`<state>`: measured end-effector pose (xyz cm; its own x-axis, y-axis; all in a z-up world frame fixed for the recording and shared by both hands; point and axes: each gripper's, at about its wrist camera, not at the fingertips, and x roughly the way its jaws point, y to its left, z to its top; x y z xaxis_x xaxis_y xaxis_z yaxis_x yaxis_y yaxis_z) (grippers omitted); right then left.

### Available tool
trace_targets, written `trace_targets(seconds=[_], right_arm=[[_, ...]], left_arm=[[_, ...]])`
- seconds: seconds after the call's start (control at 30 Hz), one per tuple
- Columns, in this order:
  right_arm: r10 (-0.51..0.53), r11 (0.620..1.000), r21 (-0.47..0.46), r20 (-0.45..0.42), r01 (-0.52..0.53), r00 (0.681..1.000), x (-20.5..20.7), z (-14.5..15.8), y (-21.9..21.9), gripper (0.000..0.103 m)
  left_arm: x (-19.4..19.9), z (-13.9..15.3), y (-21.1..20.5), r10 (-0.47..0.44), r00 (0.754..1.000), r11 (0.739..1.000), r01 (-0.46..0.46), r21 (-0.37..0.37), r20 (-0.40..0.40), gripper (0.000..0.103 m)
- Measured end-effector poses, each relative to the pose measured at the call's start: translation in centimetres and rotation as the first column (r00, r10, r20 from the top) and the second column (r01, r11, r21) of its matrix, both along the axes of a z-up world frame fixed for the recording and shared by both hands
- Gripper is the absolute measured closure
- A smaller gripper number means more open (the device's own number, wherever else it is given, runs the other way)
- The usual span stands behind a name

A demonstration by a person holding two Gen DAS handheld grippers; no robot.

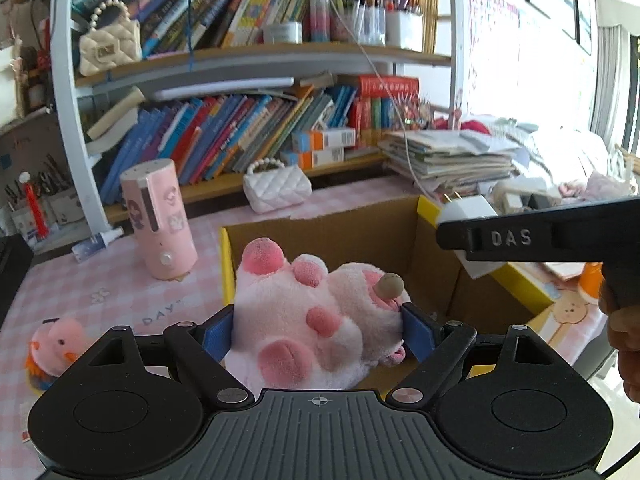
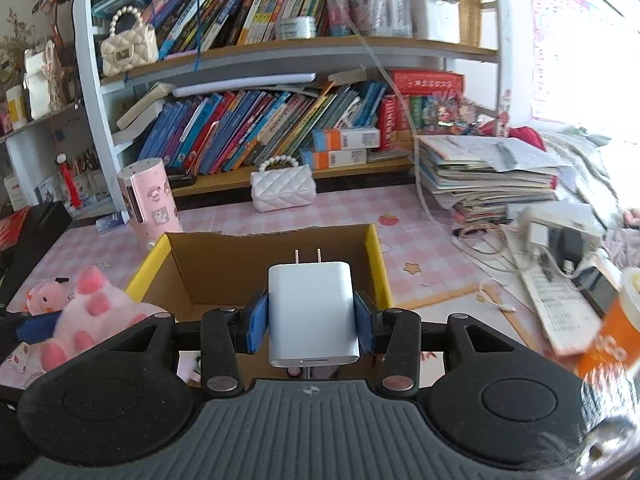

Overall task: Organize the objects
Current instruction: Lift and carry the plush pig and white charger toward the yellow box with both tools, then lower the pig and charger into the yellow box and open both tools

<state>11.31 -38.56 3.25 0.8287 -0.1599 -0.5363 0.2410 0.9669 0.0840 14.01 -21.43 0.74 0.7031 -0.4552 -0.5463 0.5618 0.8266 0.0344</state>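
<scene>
My left gripper (image 1: 318, 330) is shut on a pink plush toy (image 1: 304, 312) with darker pink spots, held over the near left part of an open cardboard box (image 1: 344, 232) with yellow edges. My right gripper (image 2: 312, 316) is shut on a white plug charger (image 2: 312, 312), prongs pointing away, above the near edge of the same box (image 2: 216, 268). In the left wrist view the right gripper (image 1: 452, 236) and charger (image 1: 464, 210) show over the box's right rim. In the right wrist view the plush (image 2: 88, 312) shows at the left.
A pink cylindrical device (image 1: 160, 220), a white quilted purse (image 1: 276, 188) and a small pink plush duck (image 1: 56, 344) sit on the pink checked tablecloth. A stack of papers (image 2: 488, 176), cables and an orange cup (image 2: 612, 344) lie right. Bookshelves stand behind.
</scene>
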Motion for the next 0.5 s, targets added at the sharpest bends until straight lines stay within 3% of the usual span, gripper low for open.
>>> trace_targets(seconds=[0.2,0.5], right_arm=[[0.098,0.995,0.003,-0.066,-0.098,0.993,3.8,-1.3,-0.4,0.061],[0.233,0.973,0.035,-0.202,-0.230,0.951,8.5,-3.8,-0.4,0.061]], left_arm=[[2.3,-1.4,-1.9,0.007,1.000,0.998,-0.005,0.058,-0.026,0.017],[3.2,-3.2,-3.5,-0.001,0.998,0.992,0.010,0.123,-0.069,0.014]])
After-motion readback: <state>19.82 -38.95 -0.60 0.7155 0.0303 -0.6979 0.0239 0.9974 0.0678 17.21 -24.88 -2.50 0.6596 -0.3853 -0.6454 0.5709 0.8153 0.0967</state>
